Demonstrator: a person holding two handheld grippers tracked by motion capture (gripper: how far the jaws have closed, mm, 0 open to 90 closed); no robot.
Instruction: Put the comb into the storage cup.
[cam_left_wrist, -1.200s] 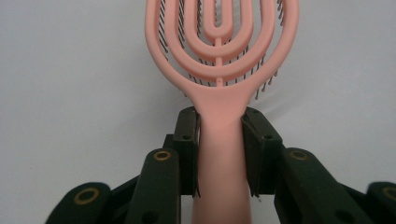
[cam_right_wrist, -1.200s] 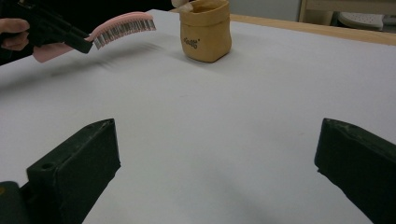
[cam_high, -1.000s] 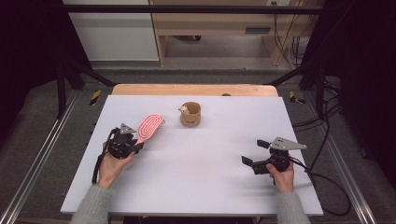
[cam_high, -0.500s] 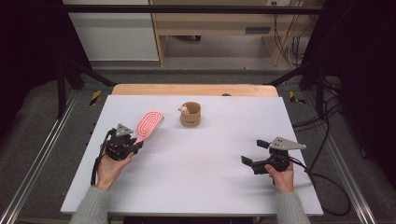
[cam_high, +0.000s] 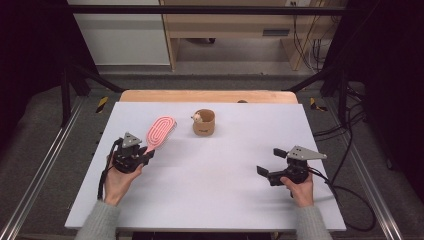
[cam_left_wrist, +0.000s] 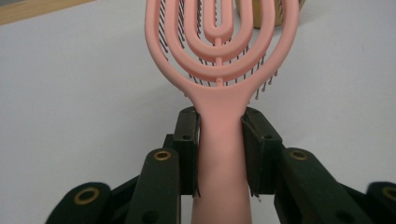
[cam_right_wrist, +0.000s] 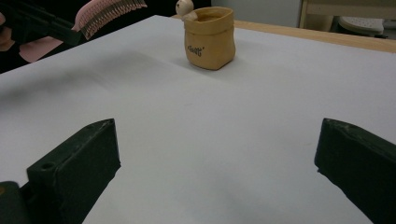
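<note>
Worktop (cam_high: 210, 190), seen from above, carries one tan pouch (cam_high: 204, 123) near its far edge, just right of one pink hairbrush (cam_high: 160, 131) raised by the left tool (cam_high: 145, 156). Left gripper view: jaws clamp the brush handle. Right gripper view: right tool (cam_right_wrist: 217, 154) held level, jaws wide apart, pouch ahead.

I see even overhead light on the matte white tabletop (cam_high: 215, 175), with dim, dark surroundings and only soft shadows. My left gripper view blurs the pink plastic hairbrush (cam_left_wrist: 219, 93) at the top; the right one softens its near black jaws
</note>
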